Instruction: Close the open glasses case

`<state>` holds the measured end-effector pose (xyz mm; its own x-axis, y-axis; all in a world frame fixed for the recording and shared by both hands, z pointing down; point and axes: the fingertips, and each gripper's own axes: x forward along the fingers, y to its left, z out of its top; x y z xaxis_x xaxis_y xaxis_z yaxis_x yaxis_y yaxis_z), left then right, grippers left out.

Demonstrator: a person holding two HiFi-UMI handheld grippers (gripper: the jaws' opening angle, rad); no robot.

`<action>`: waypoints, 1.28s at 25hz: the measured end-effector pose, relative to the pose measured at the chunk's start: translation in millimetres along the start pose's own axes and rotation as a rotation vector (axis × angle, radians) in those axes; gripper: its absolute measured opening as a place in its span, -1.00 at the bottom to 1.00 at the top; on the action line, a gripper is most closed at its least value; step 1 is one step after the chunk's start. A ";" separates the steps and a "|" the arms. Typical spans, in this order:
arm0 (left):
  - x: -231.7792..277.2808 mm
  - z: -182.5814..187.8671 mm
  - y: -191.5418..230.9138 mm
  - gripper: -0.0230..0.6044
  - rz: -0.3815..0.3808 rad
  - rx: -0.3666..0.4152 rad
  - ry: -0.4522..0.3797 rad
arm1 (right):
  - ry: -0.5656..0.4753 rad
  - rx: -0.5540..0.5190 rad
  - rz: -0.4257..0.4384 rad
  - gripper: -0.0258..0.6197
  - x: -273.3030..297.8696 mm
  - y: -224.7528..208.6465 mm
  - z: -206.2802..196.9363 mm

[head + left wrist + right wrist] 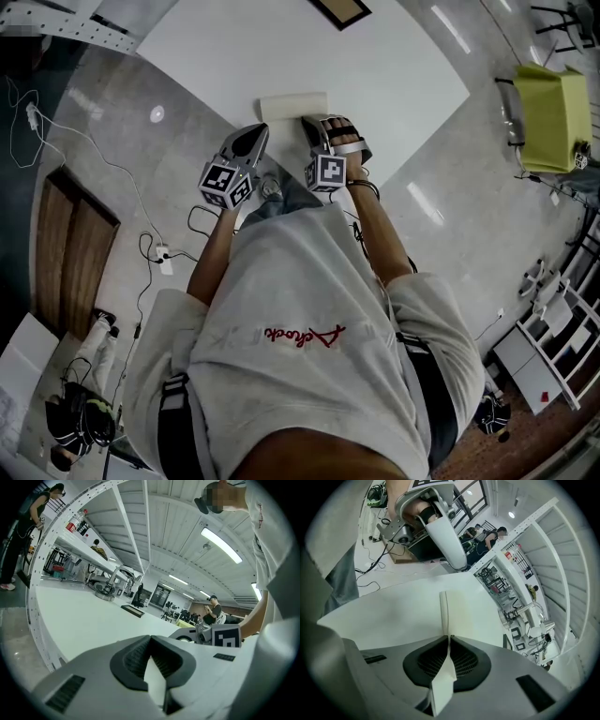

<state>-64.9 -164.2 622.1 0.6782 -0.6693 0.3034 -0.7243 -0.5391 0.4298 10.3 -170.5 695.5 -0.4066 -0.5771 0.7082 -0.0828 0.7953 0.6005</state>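
A cream glasses case [292, 106] lies near the front edge of the white table [375, 66]. My right gripper [316, 123] reaches over the case's right end, shut on a thin cream flap of the case [444, 616] that stands on edge and runs away from the jaws in the right gripper view. My right gripper [449, 638] pads press on both faces of the flap. My left gripper [257, 134] hovers just off the case's left end. In the left gripper view my left gripper [149, 638] has its tips together with nothing held, and the case is out of sight.
The table's front edge [234, 117] sits right under both grippers, with grey floor below. A dark flat tray [341, 9] lies at the table's far side. A yellow-green box [553, 117] stands on the right, and cables [150, 248] and a wooden panel [70, 253] on the left.
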 end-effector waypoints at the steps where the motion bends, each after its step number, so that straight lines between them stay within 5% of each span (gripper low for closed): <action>1: -0.4 -0.1 0.1 -0.85 0.000 0.002 0.000 | 0.001 0.003 0.000 -0.82 0.7 1.4 -0.8; 11: 0.3 1.4 0.3 -0.85 -0.008 0.018 0.004 | -0.047 0.119 -0.003 -0.86 -5.6 -5.0 9.6; 24: 3.4 8.6 -7.0 -0.85 -0.029 0.044 0.000 | -0.565 1.151 -0.080 -0.86 -57.5 -82.5 37.3; 32: 3.6 13.9 -13.7 -0.85 -0.036 0.055 -0.013 | -0.575 1.166 -0.092 -0.86 -65.3 -83.2 36.4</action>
<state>-54.3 -166.2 605.5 0.7027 -0.6553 0.2772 -0.7052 -0.5900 0.3932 10.7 -192.2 585.8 -0.6623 -0.7068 0.2486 -0.7491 0.6170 -0.2414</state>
